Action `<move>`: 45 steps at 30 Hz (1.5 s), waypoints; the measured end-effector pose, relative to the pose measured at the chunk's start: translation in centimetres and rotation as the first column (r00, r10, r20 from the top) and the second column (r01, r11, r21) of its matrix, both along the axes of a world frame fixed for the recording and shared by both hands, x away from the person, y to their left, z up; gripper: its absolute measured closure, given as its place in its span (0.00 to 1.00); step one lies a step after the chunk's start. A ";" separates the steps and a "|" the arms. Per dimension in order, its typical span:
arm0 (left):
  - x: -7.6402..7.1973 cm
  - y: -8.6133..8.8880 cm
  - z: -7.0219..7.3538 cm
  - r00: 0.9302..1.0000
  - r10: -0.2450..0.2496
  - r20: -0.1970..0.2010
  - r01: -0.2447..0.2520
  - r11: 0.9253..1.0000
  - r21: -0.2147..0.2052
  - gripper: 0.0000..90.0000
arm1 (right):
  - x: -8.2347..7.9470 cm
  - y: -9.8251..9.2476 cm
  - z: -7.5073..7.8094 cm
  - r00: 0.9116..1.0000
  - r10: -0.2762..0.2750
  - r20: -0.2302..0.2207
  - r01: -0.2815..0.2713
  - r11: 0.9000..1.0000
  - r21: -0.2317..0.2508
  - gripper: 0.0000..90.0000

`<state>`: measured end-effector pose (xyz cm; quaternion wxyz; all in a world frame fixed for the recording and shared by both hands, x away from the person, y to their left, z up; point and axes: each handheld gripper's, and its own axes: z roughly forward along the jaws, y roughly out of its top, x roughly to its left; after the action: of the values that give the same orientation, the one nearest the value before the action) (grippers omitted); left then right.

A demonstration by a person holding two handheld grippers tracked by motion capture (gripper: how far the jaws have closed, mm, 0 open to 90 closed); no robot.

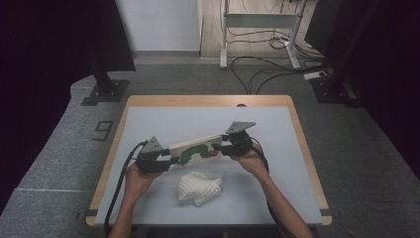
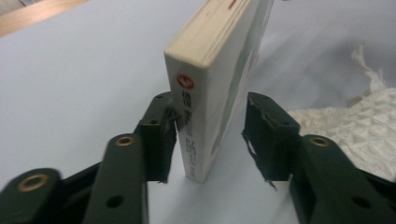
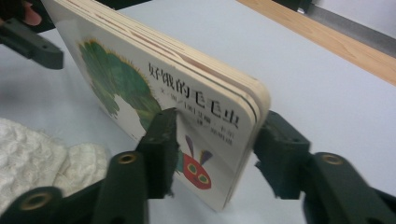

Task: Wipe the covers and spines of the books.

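Standing book (image 1: 195,148) clamped by right hand-held gripper (image 1: 229,147).

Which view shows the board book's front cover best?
The right gripper view: the board book turns its caterpillar cover and title to the camera. The left gripper view shows its spine end; the high view shows it small, held up over the table above the white cloth.
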<state>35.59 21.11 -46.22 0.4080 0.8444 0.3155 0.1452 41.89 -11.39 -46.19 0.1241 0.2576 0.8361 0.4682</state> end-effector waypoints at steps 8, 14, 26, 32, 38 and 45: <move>-1.1 0.8 0.0 0.999 0.028 -0.026 -0.028 1.000 -0.005 0.37 | -0.1 -0.2 0.0 1.000 0.000 0.007 0.000 1.000 -0.001 0.63; -3.0 0.9 0.6 0.999 0.014 -0.036 -0.015 1.000 -0.023 0.25 | -0.2 -0.2 0.0 1.000 -0.003 0.005 0.003 1.000 -0.003 0.63; -4.7 -2.2 0.9 0.984 -0.150 -0.094 0.144 0.987 -0.067 0.14 | -0.1 -0.1 0.0 1.000 -0.009 -0.005 0.009 1.000 0.004 0.61; -5.1 -4.8 0.1 0.967 -0.234 -0.101 0.229 0.972 -0.054 0.16 | -0.1 -0.1 0.0 1.000 -0.004 -0.004 0.004 1.000 0.003 0.61; -5.1 -6.6 -1.6 0.953 -0.273 -0.134 0.275 0.961 -0.007 0.16 | -0.2 -0.1 -0.1 1.000 -0.006 -0.002 0.007 1.000 0.007 0.61; -4.8 -7.9 -3.7 0.949 -0.269 -0.162 0.284 0.956 0.075 0.23 | -0.1 -0.1 -0.2 1.000 -0.011 0.000 0.011 1.000 0.009 0.60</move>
<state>30.83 13.26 -49.96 0.3577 0.9077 0.2161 0.0381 41.76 -11.46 -46.34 0.1255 0.2630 0.8324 0.4714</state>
